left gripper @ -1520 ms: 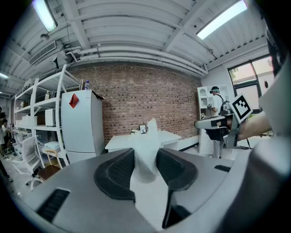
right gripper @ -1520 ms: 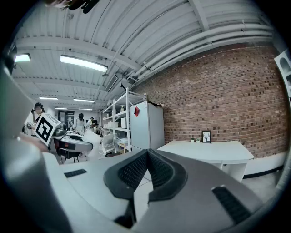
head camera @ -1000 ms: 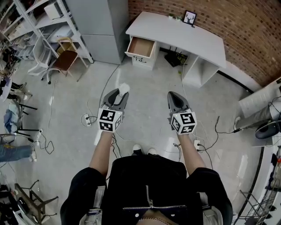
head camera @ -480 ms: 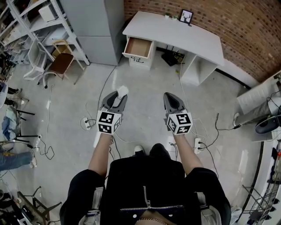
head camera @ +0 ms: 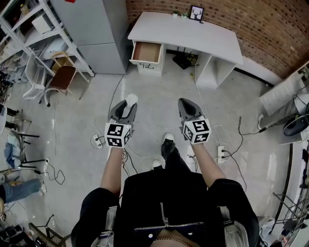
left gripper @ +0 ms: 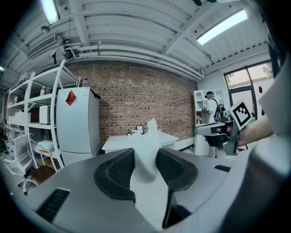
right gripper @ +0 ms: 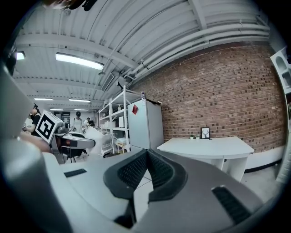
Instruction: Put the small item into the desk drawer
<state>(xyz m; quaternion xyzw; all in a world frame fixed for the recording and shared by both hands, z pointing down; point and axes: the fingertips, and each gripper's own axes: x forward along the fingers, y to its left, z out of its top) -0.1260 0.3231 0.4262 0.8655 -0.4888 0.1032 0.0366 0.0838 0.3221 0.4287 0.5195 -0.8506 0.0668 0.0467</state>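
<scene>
My left gripper [head camera: 126, 106] is shut on a small white crumpled item [head camera: 131, 100], which sticks up between the dark pads [left gripper: 117, 172] in the left gripper view, the item [left gripper: 146, 150] in front of the desk. My right gripper [head camera: 185, 105] is shut with nothing in it, its jaws touching [right gripper: 146, 169]. A white desk [head camera: 193, 33] stands against the brick wall ahead. Its drawer [head camera: 147, 52] at the desk's left end is pulled open and shows a bare brown bottom. Both grippers are held over the floor, well short of the desk.
A grey cabinet [head camera: 96, 29] stands left of the desk. Metal shelving [head camera: 34, 34] and a chair [head camera: 62, 76] are further left. Cables and power strips [head camera: 221, 153] lie on the floor. A framed picture [head camera: 196, 13] sits on the desk's back edge. My foot [head camera: 167, 144] steps forward.
I have walked forward: the desk and open drawer have shifted left and up in the head view. Both grippers keep their hold and pose. One foot has stepped ahead.
</scene>
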